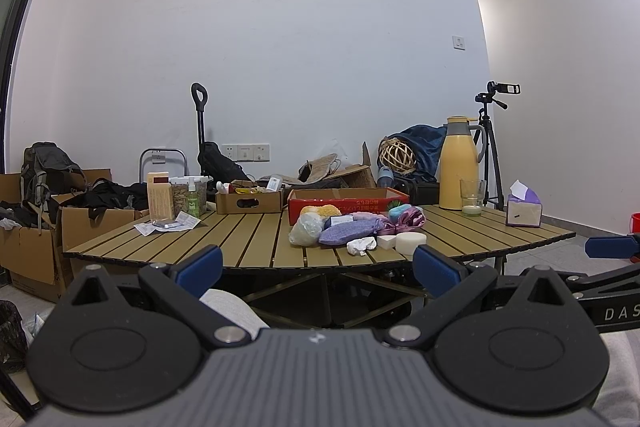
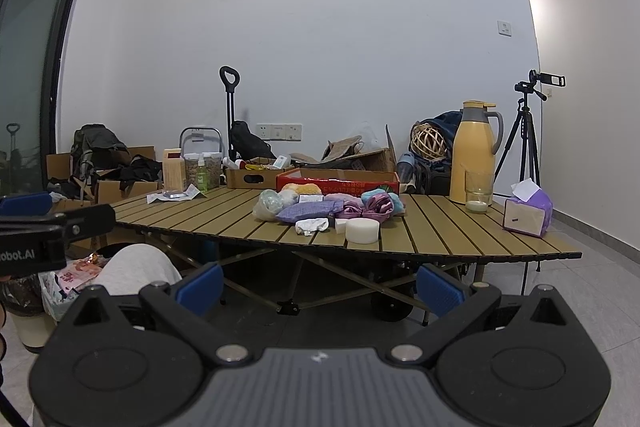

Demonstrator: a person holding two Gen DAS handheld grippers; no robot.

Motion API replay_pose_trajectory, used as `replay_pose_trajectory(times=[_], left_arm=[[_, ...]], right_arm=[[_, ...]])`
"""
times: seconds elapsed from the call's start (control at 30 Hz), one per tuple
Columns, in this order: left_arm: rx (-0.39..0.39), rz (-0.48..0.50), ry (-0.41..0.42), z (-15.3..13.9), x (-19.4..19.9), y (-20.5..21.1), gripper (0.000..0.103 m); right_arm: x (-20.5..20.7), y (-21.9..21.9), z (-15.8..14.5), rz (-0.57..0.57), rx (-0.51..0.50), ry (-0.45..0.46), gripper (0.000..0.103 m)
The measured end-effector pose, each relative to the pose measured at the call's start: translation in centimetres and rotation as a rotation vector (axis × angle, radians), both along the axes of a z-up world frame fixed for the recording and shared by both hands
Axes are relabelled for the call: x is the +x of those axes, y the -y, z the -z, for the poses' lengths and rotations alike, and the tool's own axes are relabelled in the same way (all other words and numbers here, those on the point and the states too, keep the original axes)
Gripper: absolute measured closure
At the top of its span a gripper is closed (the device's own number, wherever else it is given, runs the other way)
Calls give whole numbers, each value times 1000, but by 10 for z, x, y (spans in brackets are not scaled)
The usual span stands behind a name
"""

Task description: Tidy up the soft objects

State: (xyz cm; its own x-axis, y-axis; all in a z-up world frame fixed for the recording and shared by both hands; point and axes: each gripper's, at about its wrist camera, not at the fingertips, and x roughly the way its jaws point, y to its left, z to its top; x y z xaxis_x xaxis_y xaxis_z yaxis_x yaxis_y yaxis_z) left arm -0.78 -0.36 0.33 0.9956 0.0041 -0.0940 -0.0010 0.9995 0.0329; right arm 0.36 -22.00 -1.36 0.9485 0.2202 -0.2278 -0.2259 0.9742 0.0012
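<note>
A heap of soft objects lies on the slatted wooden table (image 1: 240,239): a purple pouch (image 1: 346,231), a clear plastic bag (image 1: 305,231), a yellow plush (image 1: 322,211), pink satin cloth (image 1: 408,219), a white crumpled cloth (image 1: 361,246) and a round white sponge (image 1: 411,242). The heap also shows in the right wrist view, with the pouch (image 2: 306,211) and the sponge (image 2: 362,230). A red cardboard tray (image 1: 348,201) stands behind it. My left gripper (image 1: 318,269) and right gripper (image 2: 320,287) are both open and empty, below and in front of the table edge.
A yellow thermos (image 1: 458,163), a glass (image 1: 472,197) and a purple tissue box (image 1: 523,210) stand at the table's right. A small cardboard box (image 1: 249,201), jars and papers stand at the left. Cardboard boxes with bags (image 1: 36,227) are on the floor left; a tripod (image 1: 494,147) is right.
</note>
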Motion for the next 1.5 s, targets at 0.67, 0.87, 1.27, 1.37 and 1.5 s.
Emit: replay_pose_trajectory(times=[0.67,0.87,1.27,1.37,1.5], left_arm=[[-5,15,2,0,6,-2,0],[-7,1,-7,-1,33,-5,0],[8,44,-26,-11,166,18,0],[4,56,-28,-11,209,23,0],[-9,36,-9,-13,268,19,0]], right_arm=[[10,-2,0,6,-13,11,0],[37,-3,-2,11,-29,16,0],[149,8,-13,77,-18,40,0],[187,11,-15,95,-18,42,0],[250,14,-21,102,16,64,0]])
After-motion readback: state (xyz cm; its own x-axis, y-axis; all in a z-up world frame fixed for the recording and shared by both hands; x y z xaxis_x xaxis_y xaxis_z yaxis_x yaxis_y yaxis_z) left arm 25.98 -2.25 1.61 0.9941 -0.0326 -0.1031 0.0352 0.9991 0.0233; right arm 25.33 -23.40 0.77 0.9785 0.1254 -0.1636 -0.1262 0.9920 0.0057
